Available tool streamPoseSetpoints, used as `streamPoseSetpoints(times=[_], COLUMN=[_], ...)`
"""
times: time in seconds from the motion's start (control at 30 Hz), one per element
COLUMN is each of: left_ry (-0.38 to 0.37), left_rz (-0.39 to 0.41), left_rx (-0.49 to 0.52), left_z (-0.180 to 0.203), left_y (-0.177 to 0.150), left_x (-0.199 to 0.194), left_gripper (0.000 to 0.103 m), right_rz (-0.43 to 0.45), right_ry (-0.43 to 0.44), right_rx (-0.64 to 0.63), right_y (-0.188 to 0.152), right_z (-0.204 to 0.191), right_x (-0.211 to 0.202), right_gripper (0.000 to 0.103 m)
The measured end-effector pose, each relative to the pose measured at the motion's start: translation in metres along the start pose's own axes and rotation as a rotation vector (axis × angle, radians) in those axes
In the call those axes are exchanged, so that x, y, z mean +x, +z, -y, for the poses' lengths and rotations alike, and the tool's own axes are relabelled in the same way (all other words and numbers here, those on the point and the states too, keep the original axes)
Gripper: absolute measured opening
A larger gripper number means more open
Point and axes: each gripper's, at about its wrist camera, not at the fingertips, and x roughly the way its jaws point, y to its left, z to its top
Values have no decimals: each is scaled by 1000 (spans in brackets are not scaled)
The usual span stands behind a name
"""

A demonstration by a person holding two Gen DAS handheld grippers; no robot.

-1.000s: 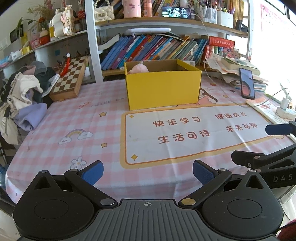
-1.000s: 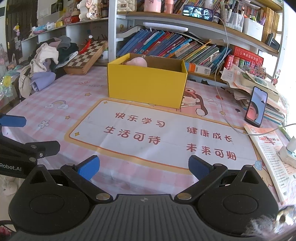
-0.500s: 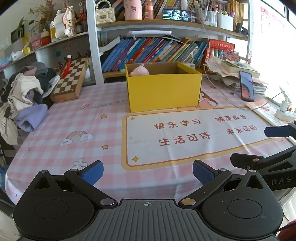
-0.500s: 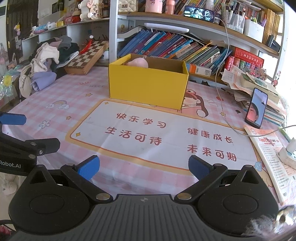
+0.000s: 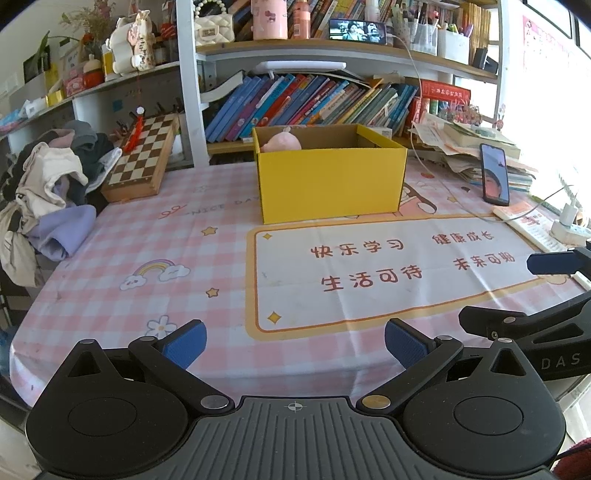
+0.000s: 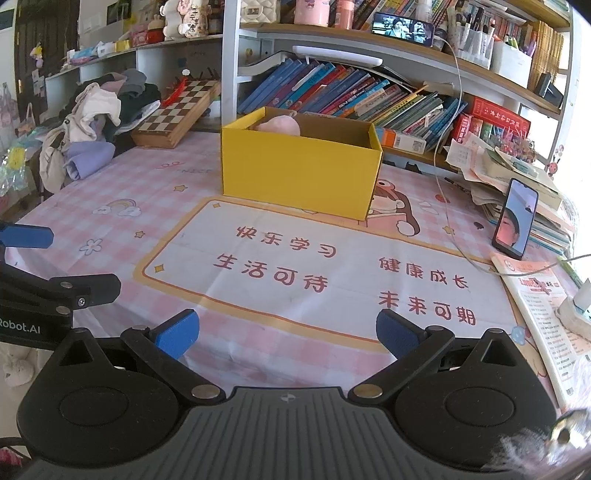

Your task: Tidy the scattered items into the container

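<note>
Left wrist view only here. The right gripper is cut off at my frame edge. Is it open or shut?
Observer: Open. The right gripper has its blue pads wide apart, with nothing between them.
Operator: What's on the near right corner behind it? It's blocked for me.
Observer: An orange-covered booklet lies flat on the tablecloth, running along the right edge down beside the gripper's right finger.

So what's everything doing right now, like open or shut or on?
Left gripper: open, holding nothing.
Right gripper: open, holding nothing.
Yellow box: open-topped, upright on the table.
Pink plush toy: inside the box, poking above the rim.
Propped phone: screen on, leaning upright.
Shelf phone: screen on, cable plugged in.
Chessboard: folded shut.
</note>
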Motion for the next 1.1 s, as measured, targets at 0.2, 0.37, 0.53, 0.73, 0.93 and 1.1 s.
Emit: streamPoseSetpoints(times=[0.2,0.37,0.53,0.73,0.93,1.1], left_ry=[-6,-8,-8,-9,-12,-10], left_rz=[-4,-4,-6,-8,-4,-3], left_rx=[-1,0,-5,-9,-3,-4], left_z=[-1,-1,-1,0,3,4], left_y=[0,1,1,1,0,0], left_x=[2,3,4,3,1,-1], left_gripper=[103,103,103,103,103,103], right_rz=[-2,-2,-5,-4,-1,2], right_ry=[-6,-8,-8,-12,-14,-12], right_rx=[0,-3,-5,-10,-4,-2], right_y=[1,1,2,1,-1,-2], right_z=[0,1,0,1,4,5], right_x=[1,1,1,-1,-3,-4], right_gripper=[103,103,103,103,103,103])
